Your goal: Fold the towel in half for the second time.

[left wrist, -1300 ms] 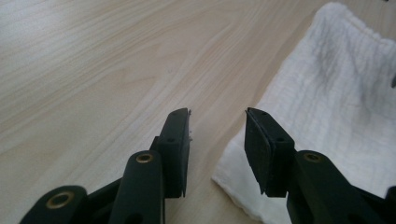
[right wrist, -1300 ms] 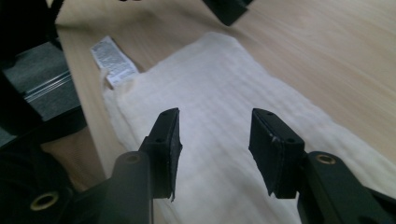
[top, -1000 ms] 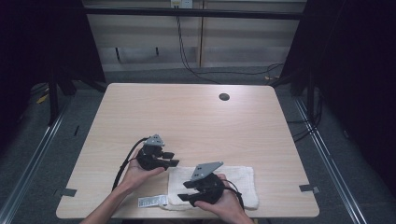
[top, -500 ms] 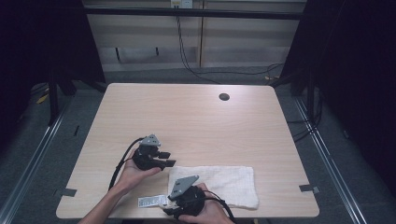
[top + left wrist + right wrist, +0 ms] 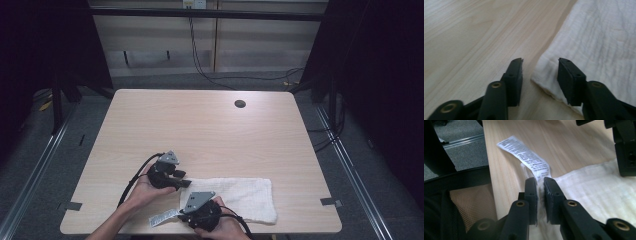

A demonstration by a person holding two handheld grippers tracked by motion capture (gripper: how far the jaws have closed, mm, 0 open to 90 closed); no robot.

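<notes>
- While the white towel [image 5: 235, 199] lies flat on the near right part of the table [image 5: 200, 125], both grippers are stationed at its left short end, the end nearest the person.
- Right gripper [image 5: 540, 183]: its jaws have just been closing and now pinch the towel's near left corner, cloth caught between the pads, just below the printed care label [image 5: 525, 155]. In the high view the right gripper [image 5: 187, 212] sits at the table's front edge, with the label [image 5: 162, 218] trailing off to its left.
- Left gripper [image 5: 540, 68]: jaws stand apart and grip nothing. They straddle the towel's far left corner [image 5: 541, 72]; one jaw is over bare wood, the other over cloth, and neither pad presses on it. In the high view the left gripper [image 5: 182, 180] hovers just beyond the right one, at that same short end.
- Governing relation: the towel's long axis runs left to right along the front edge, extending away from both grippers toward the table's right side. Both corners of the left short end are thus within reach, one per gripper.
- Judgement: the near corner is secured, the far corner not yet. The next move appears to call for the left jaws to close on that corner before any lift or fold toward the right.
- Risk, as judged: closing too far out would take wood rather than cloth.
</notes>
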